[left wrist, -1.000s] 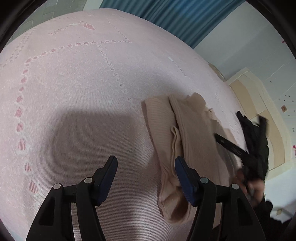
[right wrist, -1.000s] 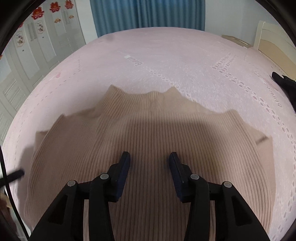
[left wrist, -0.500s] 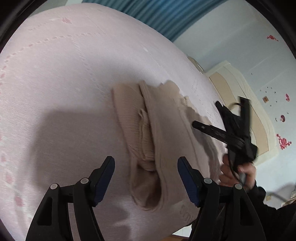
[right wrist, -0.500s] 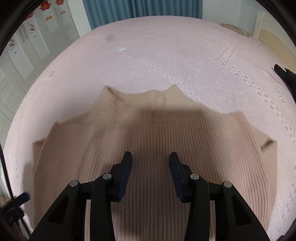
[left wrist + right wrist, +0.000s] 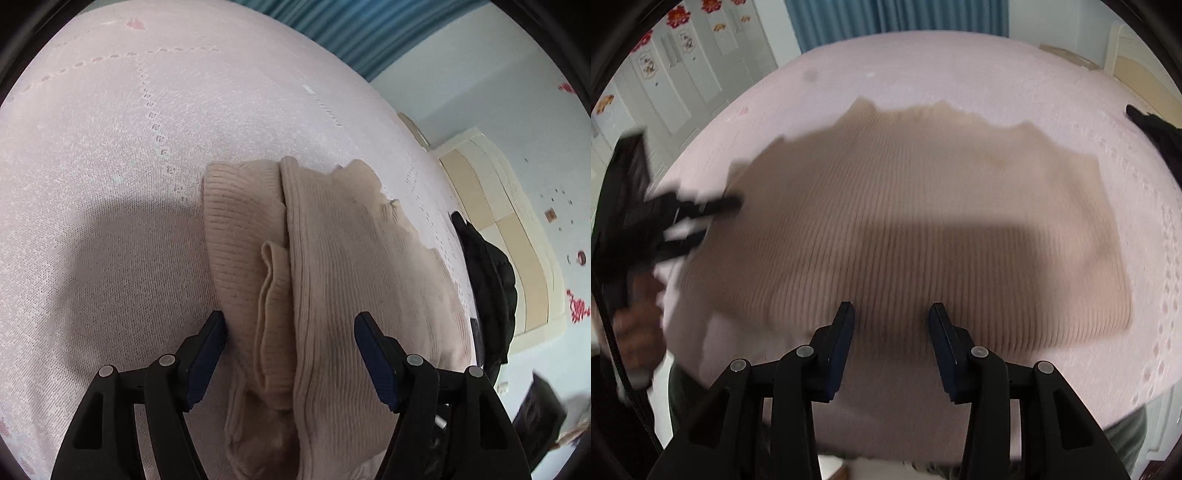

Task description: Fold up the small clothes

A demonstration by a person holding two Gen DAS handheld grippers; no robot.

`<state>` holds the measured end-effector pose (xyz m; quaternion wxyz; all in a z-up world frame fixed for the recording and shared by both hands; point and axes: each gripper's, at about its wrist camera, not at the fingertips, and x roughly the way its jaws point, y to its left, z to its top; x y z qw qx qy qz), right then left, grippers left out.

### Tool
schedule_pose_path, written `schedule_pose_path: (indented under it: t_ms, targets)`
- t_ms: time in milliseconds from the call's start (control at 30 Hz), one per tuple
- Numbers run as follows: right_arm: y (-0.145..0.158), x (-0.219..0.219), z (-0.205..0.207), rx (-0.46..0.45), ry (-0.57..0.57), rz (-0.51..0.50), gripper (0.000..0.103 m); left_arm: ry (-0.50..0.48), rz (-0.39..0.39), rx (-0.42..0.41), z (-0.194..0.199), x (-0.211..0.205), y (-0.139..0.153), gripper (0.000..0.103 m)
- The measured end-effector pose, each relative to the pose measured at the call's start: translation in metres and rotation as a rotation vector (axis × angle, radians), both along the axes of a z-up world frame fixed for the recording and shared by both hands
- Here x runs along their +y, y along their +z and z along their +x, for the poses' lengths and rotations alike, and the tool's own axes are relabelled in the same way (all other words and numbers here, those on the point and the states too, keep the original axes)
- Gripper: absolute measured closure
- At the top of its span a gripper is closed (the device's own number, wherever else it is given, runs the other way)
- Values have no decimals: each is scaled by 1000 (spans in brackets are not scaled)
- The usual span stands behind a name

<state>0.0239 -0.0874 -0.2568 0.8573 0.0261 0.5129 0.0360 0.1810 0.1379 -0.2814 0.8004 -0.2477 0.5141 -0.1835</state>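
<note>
Pink bedspread (image 5: 110,184) carries our beige sweater (image 5: 923,221); left gripper (image 5: 290,354) spread astride its sleeve, right gripper (image 5: 891,332) parted, empty.

Beige ribbed sweater (image 5: 343,258) on pink dotted-line bedspread (image 5: 110,166); teal curtain (image 5: 897,14).

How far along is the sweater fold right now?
Early. The beige sweater lies spread on the pink bedspread, its left sleeve already folded in beside the body. Left gripper is open above that sleeve; right gripper is open, holding nothing. Remaining: further folds.
</note>
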Motion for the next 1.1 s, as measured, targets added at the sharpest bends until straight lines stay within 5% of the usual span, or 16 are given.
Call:
schedule_pose_path:
  t_ms: [167,300,567,867,1100]
  targets:
    - [19,-11,-16,-19,16,66,61,62,73,37,-6,0,2,61]
    - [38,-30,-19,-69,-16,122,61,99,51,56,-10,6,8,78]
    - [64,-95,-33,-162,-139,183,60,90,128,-12,-7,-30,65,83]
    - [76,-189,-53,-265,-348,190,61,8,208,-141,-16,-136,148,84]
    - [75,-249,-81,-290,-456,249,61,-116,285,-128,-26,-257,142,84]
